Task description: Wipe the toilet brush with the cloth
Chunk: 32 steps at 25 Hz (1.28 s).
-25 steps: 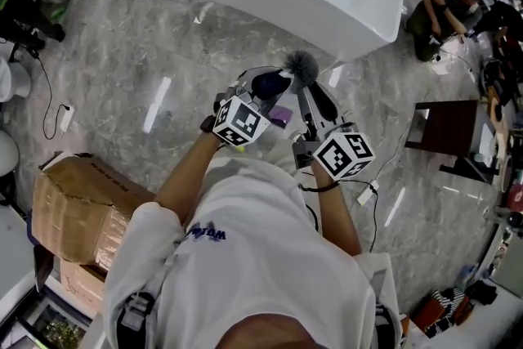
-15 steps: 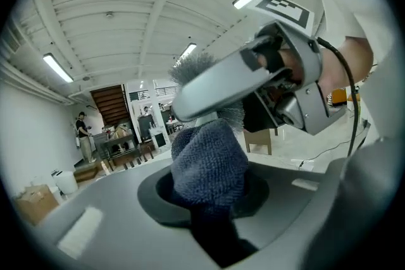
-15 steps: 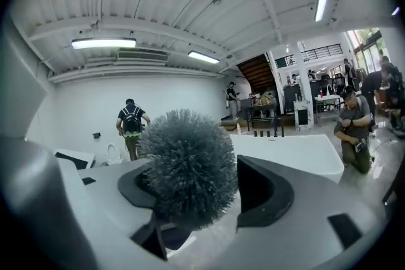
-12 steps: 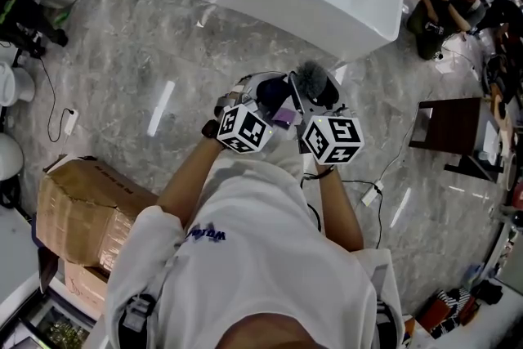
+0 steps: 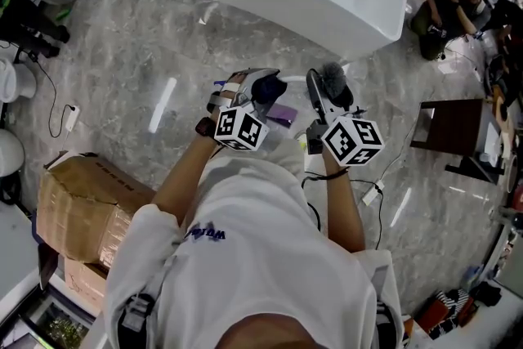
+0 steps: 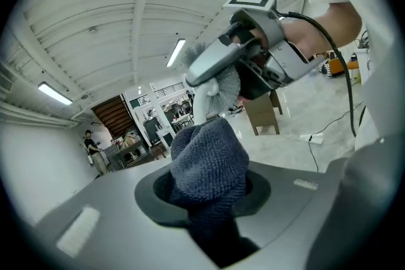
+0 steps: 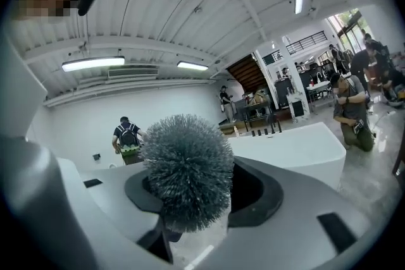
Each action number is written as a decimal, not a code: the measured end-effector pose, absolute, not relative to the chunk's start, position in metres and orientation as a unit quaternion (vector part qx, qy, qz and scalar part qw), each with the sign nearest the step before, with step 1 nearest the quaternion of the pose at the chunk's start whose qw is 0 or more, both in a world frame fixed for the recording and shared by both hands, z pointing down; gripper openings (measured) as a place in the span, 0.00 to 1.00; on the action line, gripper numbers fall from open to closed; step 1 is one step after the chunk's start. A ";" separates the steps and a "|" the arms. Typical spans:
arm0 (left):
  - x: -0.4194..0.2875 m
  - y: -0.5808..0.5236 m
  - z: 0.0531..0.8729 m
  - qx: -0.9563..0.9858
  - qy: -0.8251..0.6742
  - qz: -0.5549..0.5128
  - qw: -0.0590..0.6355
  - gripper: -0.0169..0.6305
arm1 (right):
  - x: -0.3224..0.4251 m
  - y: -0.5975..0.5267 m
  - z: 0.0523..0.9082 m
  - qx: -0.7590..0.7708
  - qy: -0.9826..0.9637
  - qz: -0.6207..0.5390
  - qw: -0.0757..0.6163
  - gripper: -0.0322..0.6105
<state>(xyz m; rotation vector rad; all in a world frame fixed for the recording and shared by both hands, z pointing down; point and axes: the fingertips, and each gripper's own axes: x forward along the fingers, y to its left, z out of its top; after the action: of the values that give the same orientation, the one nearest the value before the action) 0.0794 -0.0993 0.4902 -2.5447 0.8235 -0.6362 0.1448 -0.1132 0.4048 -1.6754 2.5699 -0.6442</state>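
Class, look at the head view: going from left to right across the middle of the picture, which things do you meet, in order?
cardboard box → cloth → toilet brush → dark wooden stand

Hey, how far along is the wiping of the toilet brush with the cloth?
Done: both are picked up. The left gripper, jaws just opened slightly, pinches the cloth; the right gripper, jaws just closing, holds the toilet brush. In hand: they are held side by side, apart. Remaining: rubbing cloth over brush; wiping so far doesn't show.
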 end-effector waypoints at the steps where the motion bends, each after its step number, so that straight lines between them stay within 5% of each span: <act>1: 0.074 -0.101 0.494 -0.906 0.294 -0.234 0.196 0.19 | 0.150 -0.114 0.402 -0.535 0.818 -0.209 0.010 0.41; 13: 0.049 -0.111 0.502 -0.902 0.292 -0.260 0.184 0.21 | 0.175 -0.118 0.388 -0.527 0.811 -0.248 0.052 0.41; 23: 0.094 -0.098 0.459 -0.942 0.240 -0.198 0.125 0.22 | 0.118 -0.116 0.422 -0.484 0.831 -0.272 0.004 0.40; 32: 0.084 -0.105 0.492 -0.928 0.228 -0.262 0.138 0.21 | 0.146 -0.121 0.420 -0.490 0.814 -0.308 0.038 0.40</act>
<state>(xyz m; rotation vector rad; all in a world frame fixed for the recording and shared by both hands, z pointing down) 0.0837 -0.1046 0.4919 -2.6821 0.6582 -0.7576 0.1457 -0.1211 0.4201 -1.5039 2.4986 -0.9458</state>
